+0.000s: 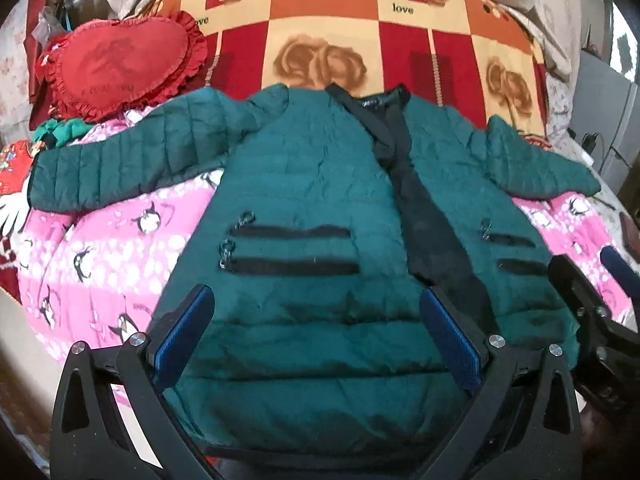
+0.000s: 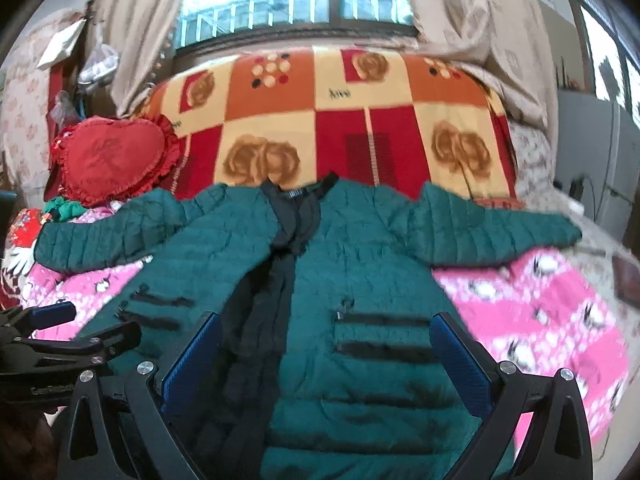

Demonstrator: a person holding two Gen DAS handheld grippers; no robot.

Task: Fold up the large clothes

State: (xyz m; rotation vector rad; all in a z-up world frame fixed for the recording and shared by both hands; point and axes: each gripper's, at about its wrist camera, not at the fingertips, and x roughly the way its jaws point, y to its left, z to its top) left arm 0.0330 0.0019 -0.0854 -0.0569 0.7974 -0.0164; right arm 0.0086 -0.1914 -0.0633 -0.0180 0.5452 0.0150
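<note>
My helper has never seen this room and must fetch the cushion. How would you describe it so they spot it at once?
Start at the bed, where a checked rose-print blanket lies under the window. At that blanket's left edge, beyond the outspread left sleeve of the green quilted jacket, sits the cushion. It is the only heart-shaped thing there: plain red with a ruffled border.

A dark green quilted puffer jacket [image 1: 312, 208] lies flat and face up on a pink penguin-print cover [image 1: 100, 256], collar toward the far checked blanket [image 1: 320, 40], hem nearest the cameras. The front is unzipped, exposing a strip of black lining [image 2: 276, 288] down the middle, and both sleeves are spread outward to either side. Each front panel carries two black horizontal zip pockets [image 1: 296, 248] with pulls.
</note>
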